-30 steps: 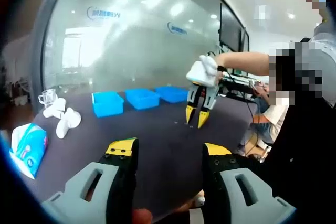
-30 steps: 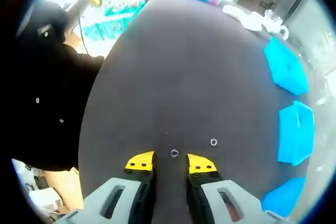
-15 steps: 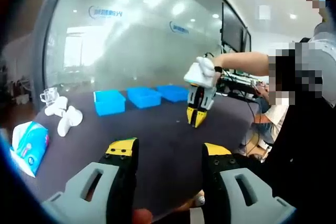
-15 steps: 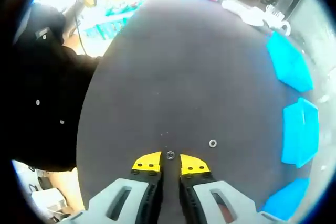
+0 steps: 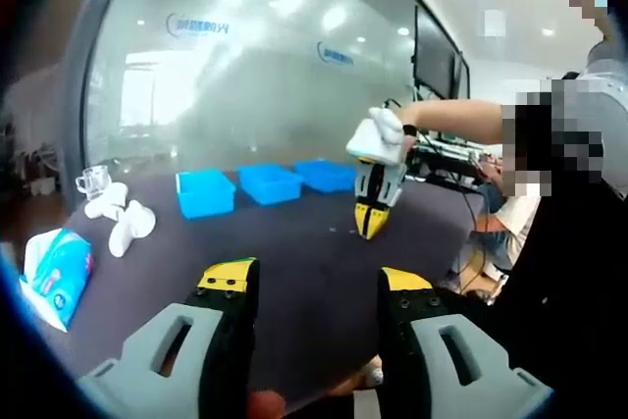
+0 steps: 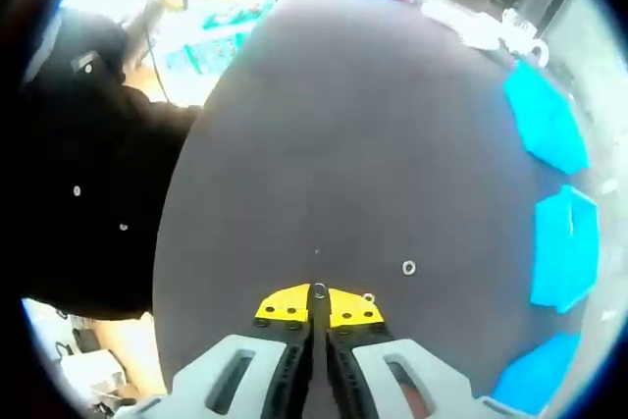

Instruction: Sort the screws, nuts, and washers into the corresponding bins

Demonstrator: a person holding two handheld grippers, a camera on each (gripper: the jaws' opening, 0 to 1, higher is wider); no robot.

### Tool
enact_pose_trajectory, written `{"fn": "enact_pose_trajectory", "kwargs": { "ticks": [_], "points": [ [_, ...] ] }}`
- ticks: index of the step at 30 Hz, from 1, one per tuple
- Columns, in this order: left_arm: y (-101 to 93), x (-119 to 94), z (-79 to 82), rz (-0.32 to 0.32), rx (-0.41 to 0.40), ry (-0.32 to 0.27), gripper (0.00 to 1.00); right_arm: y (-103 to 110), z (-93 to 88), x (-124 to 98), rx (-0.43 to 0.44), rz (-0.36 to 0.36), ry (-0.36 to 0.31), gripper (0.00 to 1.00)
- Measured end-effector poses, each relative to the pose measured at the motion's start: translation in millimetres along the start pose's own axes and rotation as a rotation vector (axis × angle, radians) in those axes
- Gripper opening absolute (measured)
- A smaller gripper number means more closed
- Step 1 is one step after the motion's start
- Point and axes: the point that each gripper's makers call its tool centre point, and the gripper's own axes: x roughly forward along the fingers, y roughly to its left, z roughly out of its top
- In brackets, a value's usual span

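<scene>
A person works two hand-held tongs over a dark table (image 6: pixel 343 125). In the right gripper view, the right gripper (image 6: pixel 317 303) has its yellow-tipped jaws pressed together on a small metal ring, a nut (image 6: pixel 319 290), caught right at the tips. Two more small rings lie on the table close by: a washer (image 6: pixel 408 267) just ahead and off to the tips' right, and another ring (image 6: pixel 368 297) hard against the right jaw. Three blue bins curve along the table's edge on that same side: the far bin (image 6: pixel 546 117), the middle bin (image 6: pixel 565 248) and the near bin (image 6: pixel 535 376), all well apart from the loose pieces.

In the left gripper view, the left gripper (image 5: pixel 316 287) is held above the table's near end with its jaws spread wide and nothing between them. Far ahead of it the right gripper (image 5: pixel 371 219) points down at the tabletop, a white-gloved hand (image 5: pixel 378 134) on its body. A blue tissue pack (image 5: pixel 54 274) and white cloths (image 5: pixel 123 218) lie off to the left.
</scene>
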Motion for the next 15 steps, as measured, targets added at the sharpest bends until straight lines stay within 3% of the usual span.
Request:
{"fn": "enact_pose_trajectory", "kwargs": {
  "ticks": [5, 12, 15],
  "points": [
    [5.4, -3, 5.5, 0.021, -0.004, -0.028, 0.46, -6, 9.9, -16, 0.054, -0.088, -0.121, 0.02],
    [9.1, -5, 13.5, 0.029, 0.002, -0.053, 0.46, -10, 20.7, -64, 0.196, -0.232, -0.389, 0.02],
    [10.4, -5, 16.7, 0.032, 0.005, -0.065, 0.46, -12, 17.9, -80, 0.243, -0.301, -0.465, 0.02]
  ]
}}
